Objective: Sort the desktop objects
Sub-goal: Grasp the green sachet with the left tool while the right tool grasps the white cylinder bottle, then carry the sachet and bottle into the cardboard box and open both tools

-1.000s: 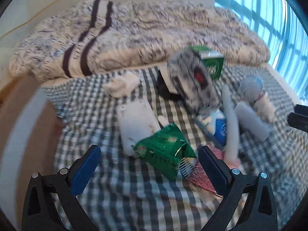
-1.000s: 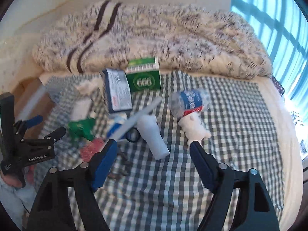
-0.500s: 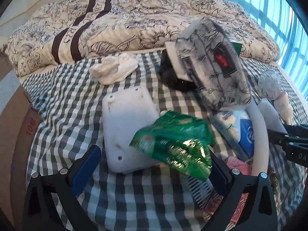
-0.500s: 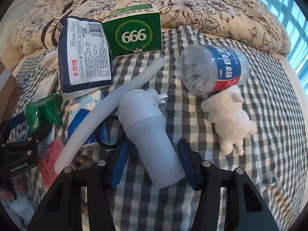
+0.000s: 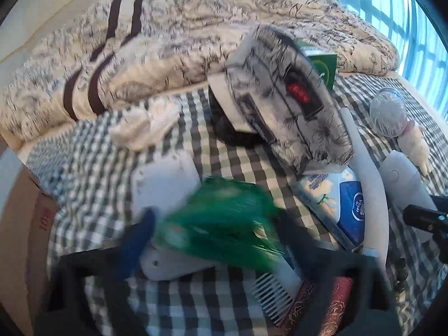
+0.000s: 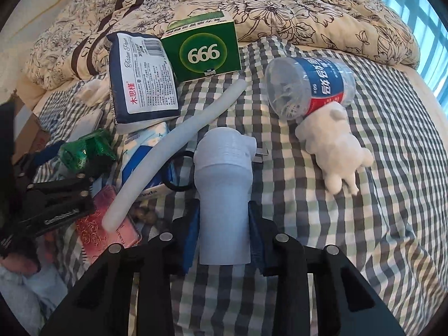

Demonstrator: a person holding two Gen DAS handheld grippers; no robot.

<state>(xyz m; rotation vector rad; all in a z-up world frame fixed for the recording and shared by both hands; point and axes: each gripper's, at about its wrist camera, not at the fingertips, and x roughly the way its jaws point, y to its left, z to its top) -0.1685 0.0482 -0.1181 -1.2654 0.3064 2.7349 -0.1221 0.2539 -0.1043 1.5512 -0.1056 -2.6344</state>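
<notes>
Right tool closed onto ribbed grey cylinder.

two hand-held black grippers with blue finger pads

the right gripper has a matte black two-branched frame, with round silver screw heads on its arms and blue pads lining the inner faces of its fingers. the left gripper, blurred in its own view, shows the same black frame and a blue pad; seen from the right wrist view it carries silver screws and small white lettering, too small to read.
</notes>
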